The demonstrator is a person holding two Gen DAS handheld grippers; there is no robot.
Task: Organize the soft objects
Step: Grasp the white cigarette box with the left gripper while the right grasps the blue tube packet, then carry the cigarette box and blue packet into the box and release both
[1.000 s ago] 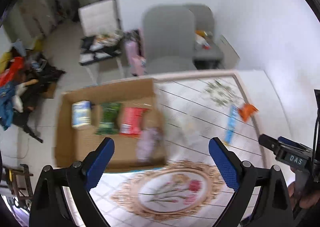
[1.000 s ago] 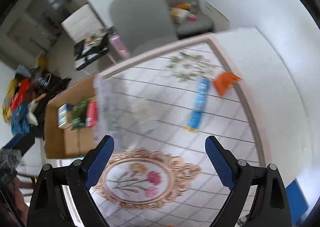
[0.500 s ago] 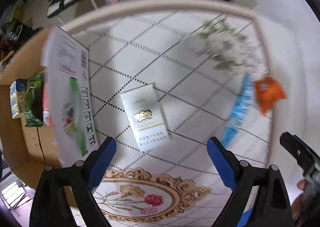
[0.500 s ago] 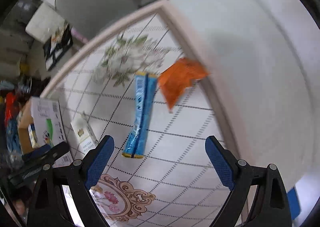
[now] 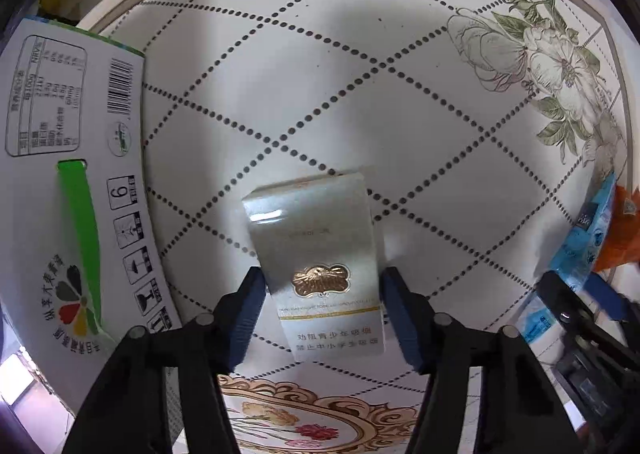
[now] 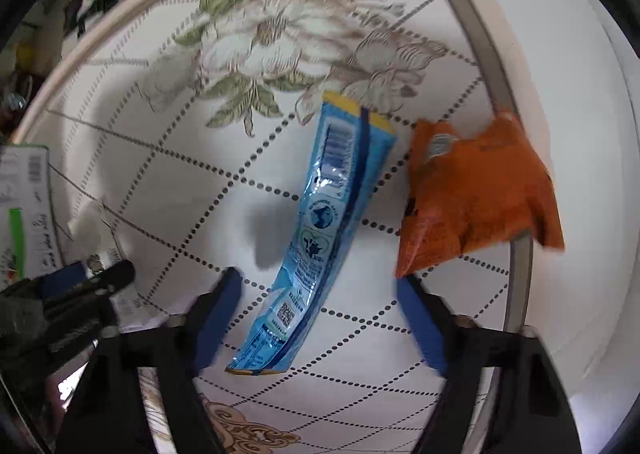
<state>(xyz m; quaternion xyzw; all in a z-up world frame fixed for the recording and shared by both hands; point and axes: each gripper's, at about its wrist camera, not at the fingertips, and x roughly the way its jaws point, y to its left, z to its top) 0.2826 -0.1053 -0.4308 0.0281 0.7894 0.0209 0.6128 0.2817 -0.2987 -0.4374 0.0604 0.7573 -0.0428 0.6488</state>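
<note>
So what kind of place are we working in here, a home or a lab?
Most likely a home: a table under a floral printed tablecloth, with everyday items on it, a white cigarette pack, a blue snack wrapper and an orange packet.

Small pack (image 5: 320,258) lies flat mid-worktop (image 5: 360,94), its near half between the left tool (image 5: 322,306) fingers. Box flap (image 5: 68,182) hangs over the worktop's left edge, well left of the pack. Long sachet (image 6: 320,230) lies lengthwise to the right, its near end between the right tool (image 6: 318,318) fingers. Crumpled pouch (image 6: 476,198) sits just right of the sachet, over the worktop's right border.
</note>
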